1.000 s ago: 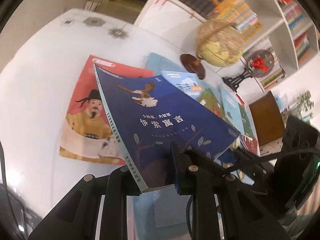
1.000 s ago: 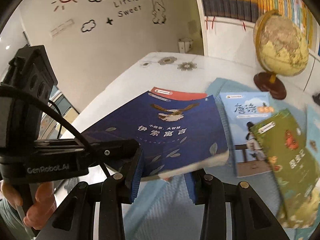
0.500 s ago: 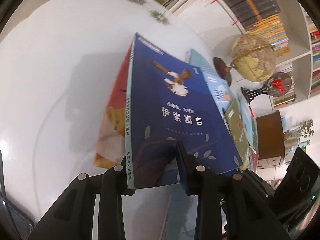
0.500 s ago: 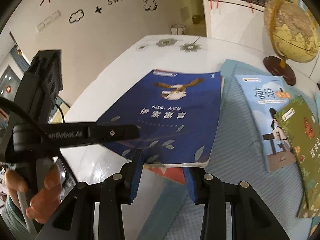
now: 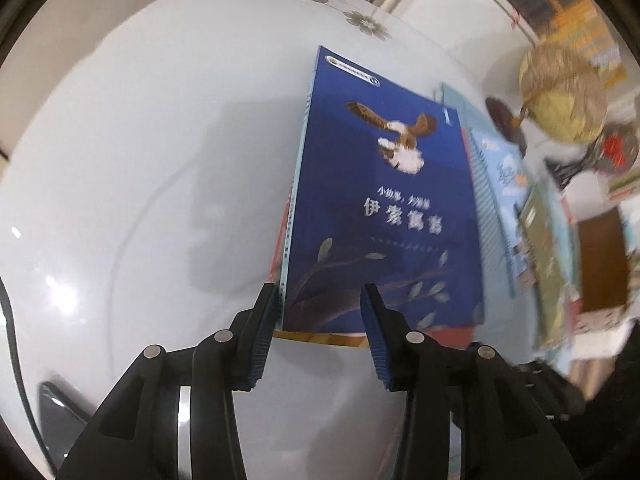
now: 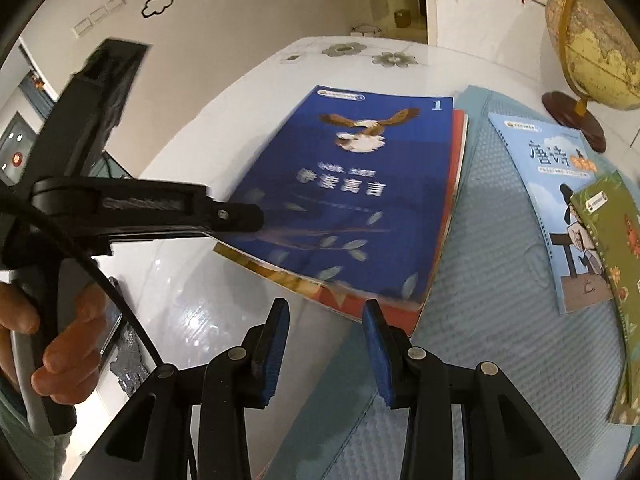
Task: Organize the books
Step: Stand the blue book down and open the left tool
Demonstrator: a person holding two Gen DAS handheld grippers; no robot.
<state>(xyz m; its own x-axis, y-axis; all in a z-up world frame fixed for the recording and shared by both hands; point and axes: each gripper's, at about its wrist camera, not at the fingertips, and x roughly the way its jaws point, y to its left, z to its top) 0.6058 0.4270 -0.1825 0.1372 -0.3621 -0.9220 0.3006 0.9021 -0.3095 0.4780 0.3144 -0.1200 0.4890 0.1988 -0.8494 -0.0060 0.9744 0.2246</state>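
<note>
A dark blue book (image 5: 384, 208) with an eagle on its cover lies flat on a red book (image 6: 384, 314), on the white table (image 5: 140, 160). My left gripper (image 5: 319, 292) points steeply down over the blue book's near left corner. Its jaws are opening, the pads stand off the cover, and the corner lies below the gap. From the right wrist view the left gripper (image 6: 248, 216) reaches over the book's left edge. My right gripper (image 6: 325, 308) hangs just short of the blue book's (image 6: 352, 184) near edge, jaws apart with nothing between them.
A light blue mat (image 6: 500, 320) to the right carries a pale blue book (image 6: 560, 200) and a green book (image 6: 612, 260). A globe (image 6: 592, 40) stands behind them. A dark phone (image 5: 56, 412) lies near the table's left edge. A person's hand (image 6: 60, 360) holds the left gripper's handle.
The blue book, held tilted above the red book before, now lies flat on it. The left jaws have spread and let it go. Both grippers came lower.
</note>
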